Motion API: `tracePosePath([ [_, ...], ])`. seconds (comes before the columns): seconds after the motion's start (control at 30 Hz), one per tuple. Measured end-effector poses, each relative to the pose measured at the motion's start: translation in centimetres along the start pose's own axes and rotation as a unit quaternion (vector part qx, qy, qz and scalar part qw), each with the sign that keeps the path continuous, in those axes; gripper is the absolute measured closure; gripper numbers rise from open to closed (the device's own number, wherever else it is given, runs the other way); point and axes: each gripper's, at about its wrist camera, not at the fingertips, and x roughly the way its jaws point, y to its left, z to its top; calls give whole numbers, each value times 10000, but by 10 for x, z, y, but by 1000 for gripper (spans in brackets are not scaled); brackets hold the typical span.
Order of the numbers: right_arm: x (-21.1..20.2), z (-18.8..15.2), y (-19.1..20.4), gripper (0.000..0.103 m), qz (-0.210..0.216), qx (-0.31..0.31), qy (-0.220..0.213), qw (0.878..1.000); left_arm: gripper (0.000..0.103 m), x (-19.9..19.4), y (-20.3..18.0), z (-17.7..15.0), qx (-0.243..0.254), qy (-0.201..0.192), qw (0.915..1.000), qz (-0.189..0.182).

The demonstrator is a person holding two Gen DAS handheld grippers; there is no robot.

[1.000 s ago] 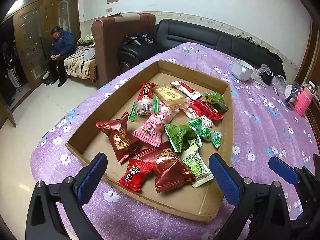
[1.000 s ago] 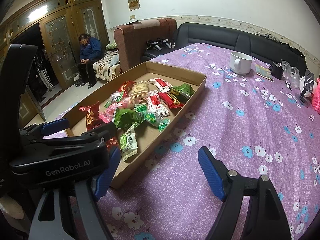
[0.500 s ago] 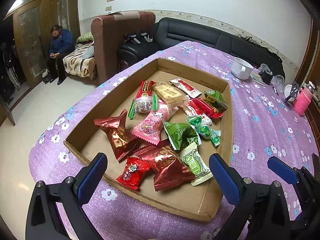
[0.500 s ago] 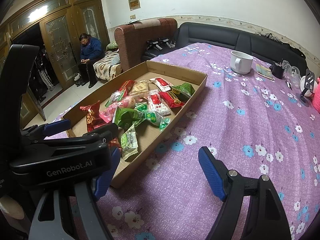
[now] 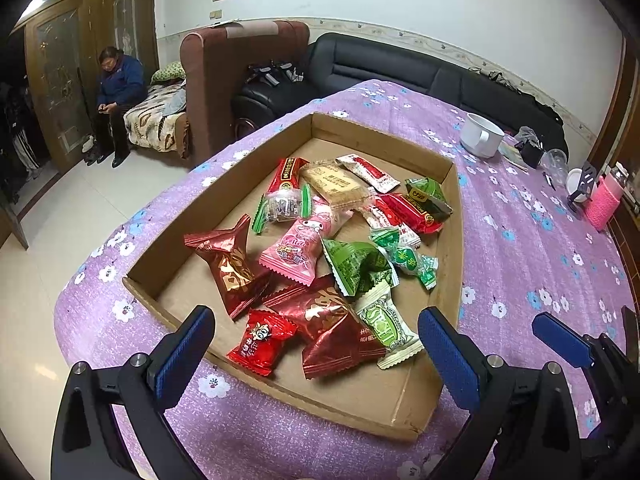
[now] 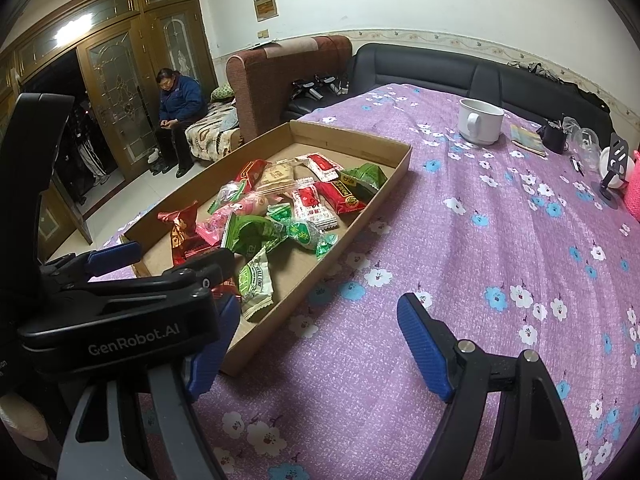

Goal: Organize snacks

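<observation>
A shallow cardboard tray (image 5: 372, 392) (image 6: 402, 160) lies on the purple flowered tablecloth (image 5: 520, 248) and holds several wrapped snacks: dark red foil packs (image 5: 228, 264), a small red pack (image 5: 260, 340), a pink pack (image 5: 296, 248), green packs (image 5: 352, 264) and a green-and-white pack (image 5: 384, 324) (image 6: 256, 280). My left gripper (image 5: 316, 348) hangs open above the tray's near end, nothing between its blue pads. My right gripper (image 6: 320, 344) stands open over bare cloth to the right of the tray, empty. The left gripper's body (image 6: 120, 312) hides the tray's near corner in the right wrist view.
A white mug (image 6: 478, 120) stands at the far side of the table, with small clutter, a phone stand (image 6: 616, 164) and a pink object (image 5: 604, 204) at the far right. A brown armchair (image 5: 240, 68), a black sofa (image 5: 400, 68) and a seated person (image 5: 118, 92) lie beyond.
</observation>
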Motion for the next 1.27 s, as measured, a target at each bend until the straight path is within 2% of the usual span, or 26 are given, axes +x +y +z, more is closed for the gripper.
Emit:
tracePosePath([
  [0.97, 0, -1, -1, 23, 6, 12, 5, 10000, 0, 0, 0, 0, -14, 27, 10000, -68],
  [1.17, -8, 0, 0, 23, 0, 63, -129, 9999, 0, -10, 6, 7, 5, -183, 9998, -123],
  [1.27, -18, 2, -6, 23, -22, 178, -264, 9995, 0, -16, 9, 12, -5, -249, 9997, -38],
])
